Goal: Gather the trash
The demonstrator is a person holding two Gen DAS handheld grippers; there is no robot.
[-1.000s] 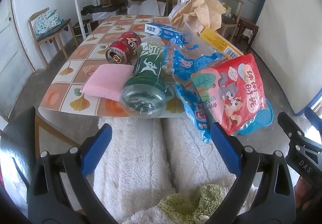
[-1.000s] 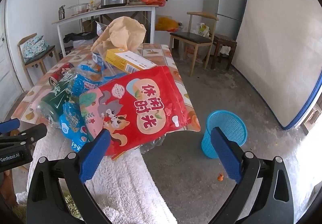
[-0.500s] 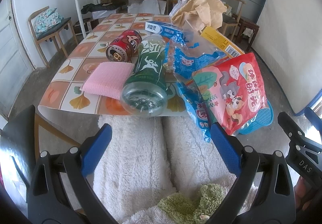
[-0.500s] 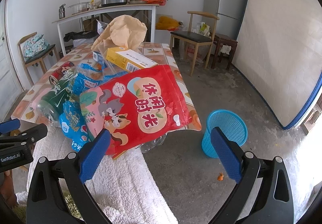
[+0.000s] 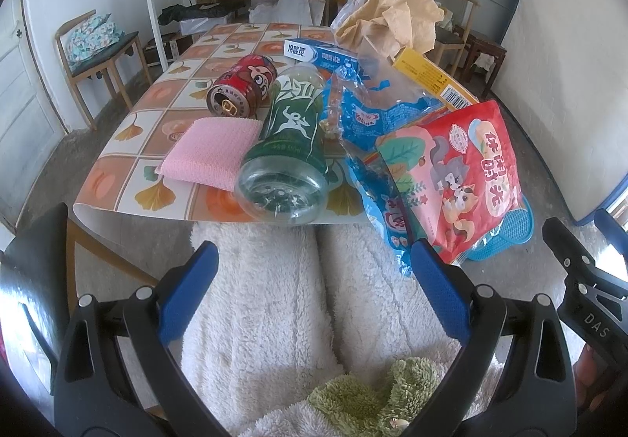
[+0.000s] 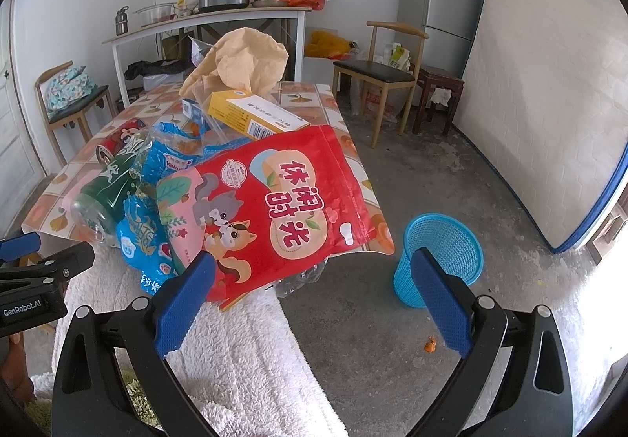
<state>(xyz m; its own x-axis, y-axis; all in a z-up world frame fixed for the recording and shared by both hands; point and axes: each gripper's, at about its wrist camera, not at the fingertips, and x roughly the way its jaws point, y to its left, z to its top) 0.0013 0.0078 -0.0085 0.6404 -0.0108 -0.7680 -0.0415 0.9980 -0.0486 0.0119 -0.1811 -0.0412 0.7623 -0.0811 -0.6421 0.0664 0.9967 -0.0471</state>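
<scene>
- Left gripper (image 5: 314, 282): fingers (image 5: 188, 291) spread wide with nothing between them, held low over the lap, short of the desk (image 5: 129, 178) edge.
- Right gripper (image 6: 312, 293): fingers (image 6: 441, 295) spread wide too, nothing gripped. The left finger's tip sits right in front of the red snack bag (image 6: 274, 209)'s lower corner, but contact can't be confirmed.
- The trash is piled at the near right end of the desk: red snack bag on top, blue wrappers (image 5: 376, 115) under it, a green bottle (image 5: 290, 146) lying on its side, a red can (image 5: 243, 87), a yellow box (image 6: 255, 115) and crumpled brown paper (image 6: 243, 60) further back.
- The blue bin (image 6: 439, 260) stands on the floor just past the desk's right corner.
- Risk: the red bag and the bottle's base both overhang the near edge. If the bag is pulled out from the stack, the loose wrappers could probably be dragged off with it.
- Risk: the bottle is round and on its side, so a nudge could likely send it rolling off onto the lap.
- Room: bare floor all around the bin, so the swing right looks clear. The desk's left half is mostly bare apart from a pink sponge (image 5: 208, 150).
</scene>
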